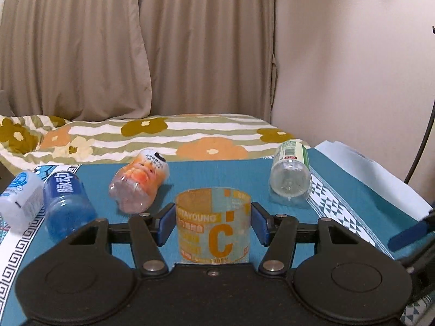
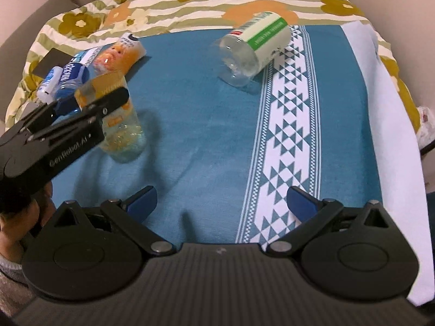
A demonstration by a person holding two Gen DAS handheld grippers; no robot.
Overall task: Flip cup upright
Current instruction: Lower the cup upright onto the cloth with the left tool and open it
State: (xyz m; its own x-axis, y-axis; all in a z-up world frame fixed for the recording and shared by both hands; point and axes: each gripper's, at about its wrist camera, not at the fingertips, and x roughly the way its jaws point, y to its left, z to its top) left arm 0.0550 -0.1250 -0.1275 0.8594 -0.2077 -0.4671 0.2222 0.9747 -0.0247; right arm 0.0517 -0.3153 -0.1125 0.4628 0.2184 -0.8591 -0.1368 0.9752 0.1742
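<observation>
A clear plastic cup with an orange and blue label and a big "C" (image 1: 213, 226) stands upright, open end up, on the blue cloth. My left gripper (image 1: 213, 224) is shut on it, a blue pad on each side. The right wrist view shows the same cup (image 2: 119, 119) at the left, base on the cloth, with the left gripper (image 2: 104, 100) across its upper part. My right gripper (image 2: 221, 203) is open and empty, hovering over the cloth near the front, to the right of the cup.
Several cut bottle cups lie on their sides: a green-labelled clear one (image 2: 252, 51) at the back right, an orange one (image 1: 140, 183), a blue one (image 1: 66, 203) and a white one (image 1: 19, 199) at the left. A flowered blanket (image 1: 163, 135) lies behind the cloth.
</observation>
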